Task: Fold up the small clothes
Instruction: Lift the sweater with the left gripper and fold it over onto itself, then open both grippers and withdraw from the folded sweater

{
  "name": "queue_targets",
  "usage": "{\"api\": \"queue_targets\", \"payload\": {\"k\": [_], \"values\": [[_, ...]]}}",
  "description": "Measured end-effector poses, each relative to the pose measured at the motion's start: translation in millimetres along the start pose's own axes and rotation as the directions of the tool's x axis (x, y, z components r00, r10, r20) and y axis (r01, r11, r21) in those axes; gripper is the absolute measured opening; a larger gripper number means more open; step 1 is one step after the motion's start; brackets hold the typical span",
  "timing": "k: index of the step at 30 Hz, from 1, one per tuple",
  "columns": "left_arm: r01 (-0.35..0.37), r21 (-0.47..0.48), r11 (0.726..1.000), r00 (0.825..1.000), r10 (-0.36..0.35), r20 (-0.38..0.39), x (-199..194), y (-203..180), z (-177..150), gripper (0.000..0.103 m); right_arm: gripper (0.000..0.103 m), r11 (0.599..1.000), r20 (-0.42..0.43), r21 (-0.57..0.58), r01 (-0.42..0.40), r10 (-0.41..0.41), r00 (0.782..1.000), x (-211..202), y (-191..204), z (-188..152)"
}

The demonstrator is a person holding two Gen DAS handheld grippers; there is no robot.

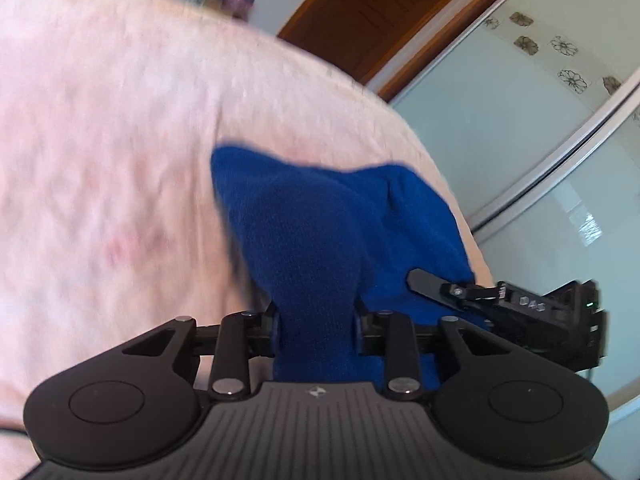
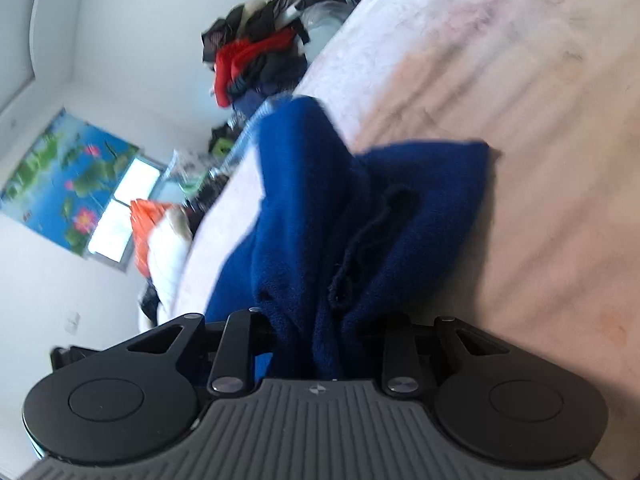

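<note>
A small dark blue knitted garment [image 1: 320, 232] lies bunched on a pale pink bedspread [image 1: 100, 140]. My left gripper [image 1: 318, 320] is shut on a gathered fold of it, the cloth filling the space between the jaws. In the right wrist view the same blue garment [image 2: 400, 208] runs back into my right gripper [image 2: 320, 328], which is shut on another bunched edge. The right gripper [image 1: 500, 300] also shows at the right of the left wrist view, close beside the left one, its finger lying on the blue cloth. The fingertips of both are hidden by fabric.
The bedspread [image 2: 520, 120] stretches away on both sides. A heap of dark and red clothes [image 2: 256, 52] sits at the bed's far end. A frosted sliding wardrobe door [image 1: 520, 120] and a brown wooden door [image 1: 380, 12] stand beyond the bed edge.
</note>
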State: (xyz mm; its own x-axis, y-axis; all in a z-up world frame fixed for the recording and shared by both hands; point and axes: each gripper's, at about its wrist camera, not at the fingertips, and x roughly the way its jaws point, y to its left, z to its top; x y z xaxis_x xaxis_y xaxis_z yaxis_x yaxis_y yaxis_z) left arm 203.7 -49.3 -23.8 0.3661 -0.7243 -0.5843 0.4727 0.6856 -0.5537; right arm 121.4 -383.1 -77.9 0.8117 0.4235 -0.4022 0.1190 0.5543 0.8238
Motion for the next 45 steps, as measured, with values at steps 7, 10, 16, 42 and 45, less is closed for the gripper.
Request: {"api": "queue_targets", "payload": {"k": [7, 10, 16, 42, 45], "values": [[-0.040, 0.022, 0.999, 0.996, 0.038, 0.082, -58.4, -5.8, 31.0, 0.031, 0.029, 0.987, 0.052, -0.082, -0.137, 0.142, 0.989, 11.8, 61.7, 27.3], [-0.074, -0.013, 0.997, 0.997, 0.074, -0.037, -61.6, 7.8, 11.7, 0.031, 0.030, 0.990, -0.001, -0.039, -0.137, 0.137, 0.991, 23.2, 59.3, 21.7], [-0.093, -0.055, 0.994, 0.989, 0.086, -0.122, -66.2, 34.7, -44.9, 0.039, 0.054, 1.000, -0.144, 0.020, 0.023, -0.020, 0.989, 24.7, 31.6, -25.4], [-0.467, 0.171, 0.868, 0.884, 0.450, 0.130, -111.3, -43.5, -126.7, 0.070, 0.091, 0.785, 0.198, -0.474, 0.399, -0.347, 0.917, -121.7, 111.2, -161.7], [-0.485, 0.164, 0.859, 0.875, 0.475, 0.095, -106.0, -45.8, -132.2, 0.070, 0.096, 0.674, 0.311, -0.556, 0.486, -0.373, 0.874, -116.1, 138.9, -188.1]]}}
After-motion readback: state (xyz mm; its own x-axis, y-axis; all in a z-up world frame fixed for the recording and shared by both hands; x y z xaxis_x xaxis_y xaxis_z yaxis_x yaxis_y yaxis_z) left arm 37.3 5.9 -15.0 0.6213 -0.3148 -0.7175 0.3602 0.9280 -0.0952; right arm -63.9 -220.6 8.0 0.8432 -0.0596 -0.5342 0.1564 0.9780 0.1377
